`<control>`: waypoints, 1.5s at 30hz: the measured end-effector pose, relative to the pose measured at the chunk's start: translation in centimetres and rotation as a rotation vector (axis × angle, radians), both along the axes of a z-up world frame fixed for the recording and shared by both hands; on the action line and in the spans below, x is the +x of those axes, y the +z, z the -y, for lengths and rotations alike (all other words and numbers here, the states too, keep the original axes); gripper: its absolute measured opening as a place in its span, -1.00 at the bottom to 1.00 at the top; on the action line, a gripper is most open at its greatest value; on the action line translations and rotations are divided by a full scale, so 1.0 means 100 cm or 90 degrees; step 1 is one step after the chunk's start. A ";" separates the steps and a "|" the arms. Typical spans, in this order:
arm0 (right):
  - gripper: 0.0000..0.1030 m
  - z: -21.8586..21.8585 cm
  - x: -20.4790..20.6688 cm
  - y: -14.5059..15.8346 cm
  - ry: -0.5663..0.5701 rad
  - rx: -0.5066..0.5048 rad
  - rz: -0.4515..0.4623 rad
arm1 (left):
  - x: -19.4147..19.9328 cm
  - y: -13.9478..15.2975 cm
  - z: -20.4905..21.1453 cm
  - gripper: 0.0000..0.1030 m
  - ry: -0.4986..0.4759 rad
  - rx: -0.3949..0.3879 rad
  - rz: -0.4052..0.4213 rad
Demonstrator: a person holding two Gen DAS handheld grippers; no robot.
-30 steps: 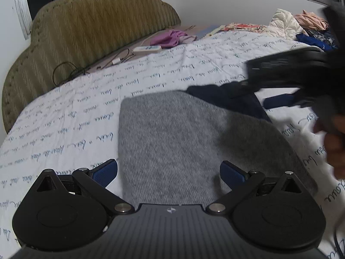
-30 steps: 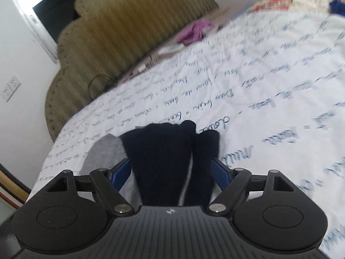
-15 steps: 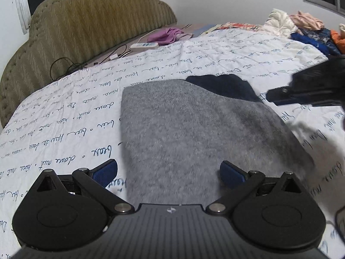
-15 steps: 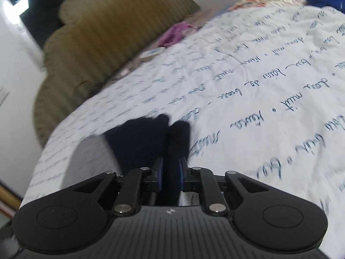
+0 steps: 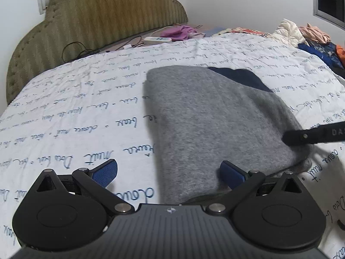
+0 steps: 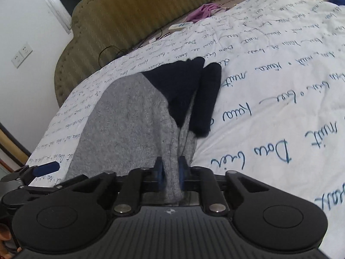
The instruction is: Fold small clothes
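Note:
A grey knit garment with dark navy cuffs lies folded on the white bedspread with blue writing. My left gripper is open, its jaws spread over the garment's near edge, with nothing held. My right gripper is shut on the grey garment's edge; the navy cuffs lie beyond it. The right gripper's arm shows in the left wrist view at the garment's right side. The left gripper's blue fingertip shows in the right wrist view.
An olive padded headboard stands at the back. A purple cloth, a white power strip and black cables lie by it. A pile of clothes sits far right on the bed.
My right gripper closed on the garment and moved down toward its near right edge. The left gripper stayed open and shifted slightly left.

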State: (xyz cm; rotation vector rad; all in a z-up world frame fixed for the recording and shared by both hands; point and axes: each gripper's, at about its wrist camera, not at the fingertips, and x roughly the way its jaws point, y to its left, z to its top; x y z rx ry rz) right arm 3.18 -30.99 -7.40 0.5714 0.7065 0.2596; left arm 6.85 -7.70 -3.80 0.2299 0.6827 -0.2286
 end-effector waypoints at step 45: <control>0.51 0.057 0.093 0.001 -0.108 0.099 0.029 | 0.171 -0.005 -0.046 0.97 0.048 -0.324 -0.211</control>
